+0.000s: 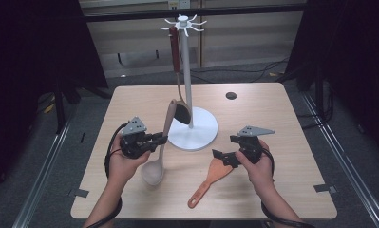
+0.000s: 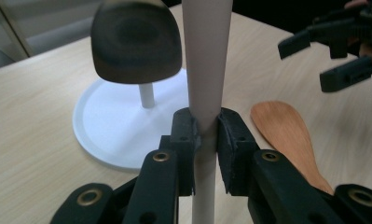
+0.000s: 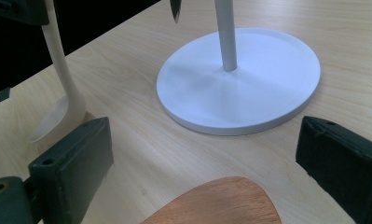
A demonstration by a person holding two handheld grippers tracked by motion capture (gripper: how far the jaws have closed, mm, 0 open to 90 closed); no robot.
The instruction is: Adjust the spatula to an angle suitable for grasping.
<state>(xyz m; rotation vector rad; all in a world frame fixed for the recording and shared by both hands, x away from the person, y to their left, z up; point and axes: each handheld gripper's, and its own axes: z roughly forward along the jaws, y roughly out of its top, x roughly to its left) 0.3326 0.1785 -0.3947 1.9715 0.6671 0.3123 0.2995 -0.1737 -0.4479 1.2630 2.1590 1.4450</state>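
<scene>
Beige ladle [image 1: 161,142]: it is tilted, with its bowl low by the tabletop [image 1: 272,109] and its handle leaning up toward the white stand [image 1: 189,95].
Left tongs [image 2: 204,135]: squeezed tight on the ladle's handle.
Right tongs [image 3: 202,158]: wide open, holding nothing, just above the wide end of the orange wooden spatula [image 1: 211,178].
Spatula: flat on the tabletop, right of the ladle.
Dark spoon [image 1: 177,76]: hangs from a hook on the stand.
</scene>
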